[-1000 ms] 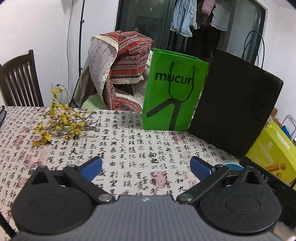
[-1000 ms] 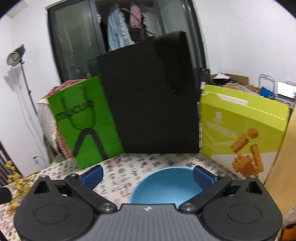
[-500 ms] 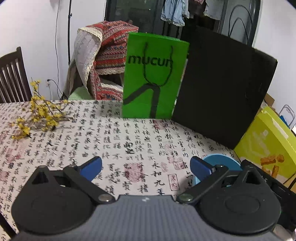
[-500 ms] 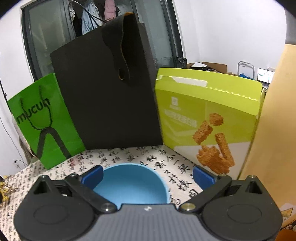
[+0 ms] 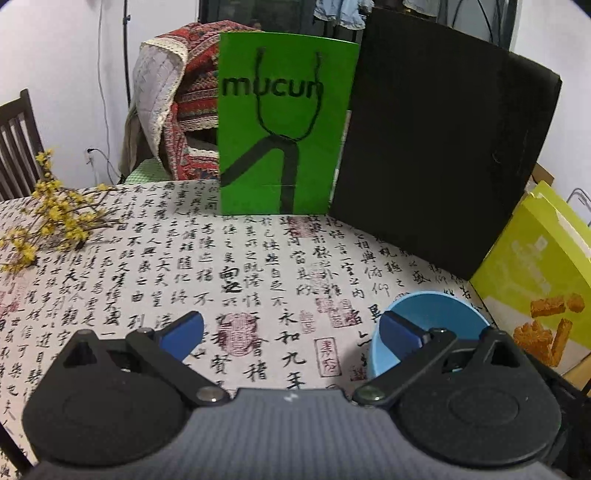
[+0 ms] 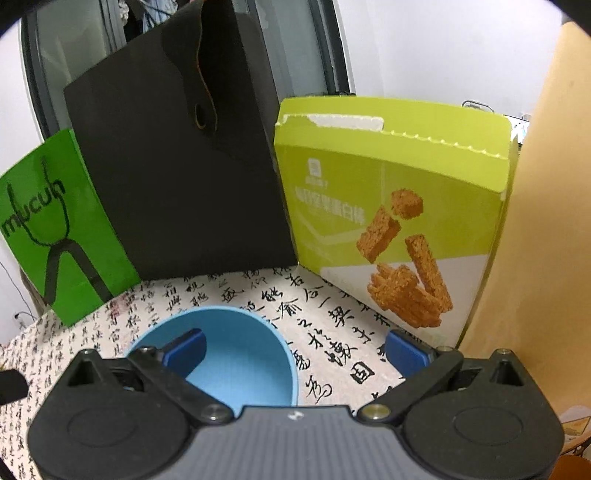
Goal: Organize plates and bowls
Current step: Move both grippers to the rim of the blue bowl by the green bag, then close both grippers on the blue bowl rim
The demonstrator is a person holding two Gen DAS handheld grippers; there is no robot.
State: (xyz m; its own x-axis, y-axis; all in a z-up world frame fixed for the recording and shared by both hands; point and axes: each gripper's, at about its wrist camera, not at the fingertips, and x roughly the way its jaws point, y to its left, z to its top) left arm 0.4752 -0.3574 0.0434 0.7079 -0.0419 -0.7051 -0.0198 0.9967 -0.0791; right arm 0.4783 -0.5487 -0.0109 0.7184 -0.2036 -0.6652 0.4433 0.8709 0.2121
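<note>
A lived-in home dining area: table under a calligraphy-print tablecloth [image 5: 258, 266], wooden dining chair [image 5: 18, 147], patterned blanket [image 5: 184, 88] draped over another chair, clothes [image 5: 340, 11] hanging behind a glass door, shopping bags, snack box [image 6: 399, 206]

Each gripper, the left gripper [image 5: 290, 330] and the right gripper [image 6: 295, 349], has blue finger pads, black arms with silver screws (one per arm), round black discs and a ribbed grey body.

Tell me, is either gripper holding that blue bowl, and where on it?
Nothing is held. Both the left gripper and the right gripper are open. The right gripper straddles the blue bowl's rim, one finger over its inside, not clamped.
</note>
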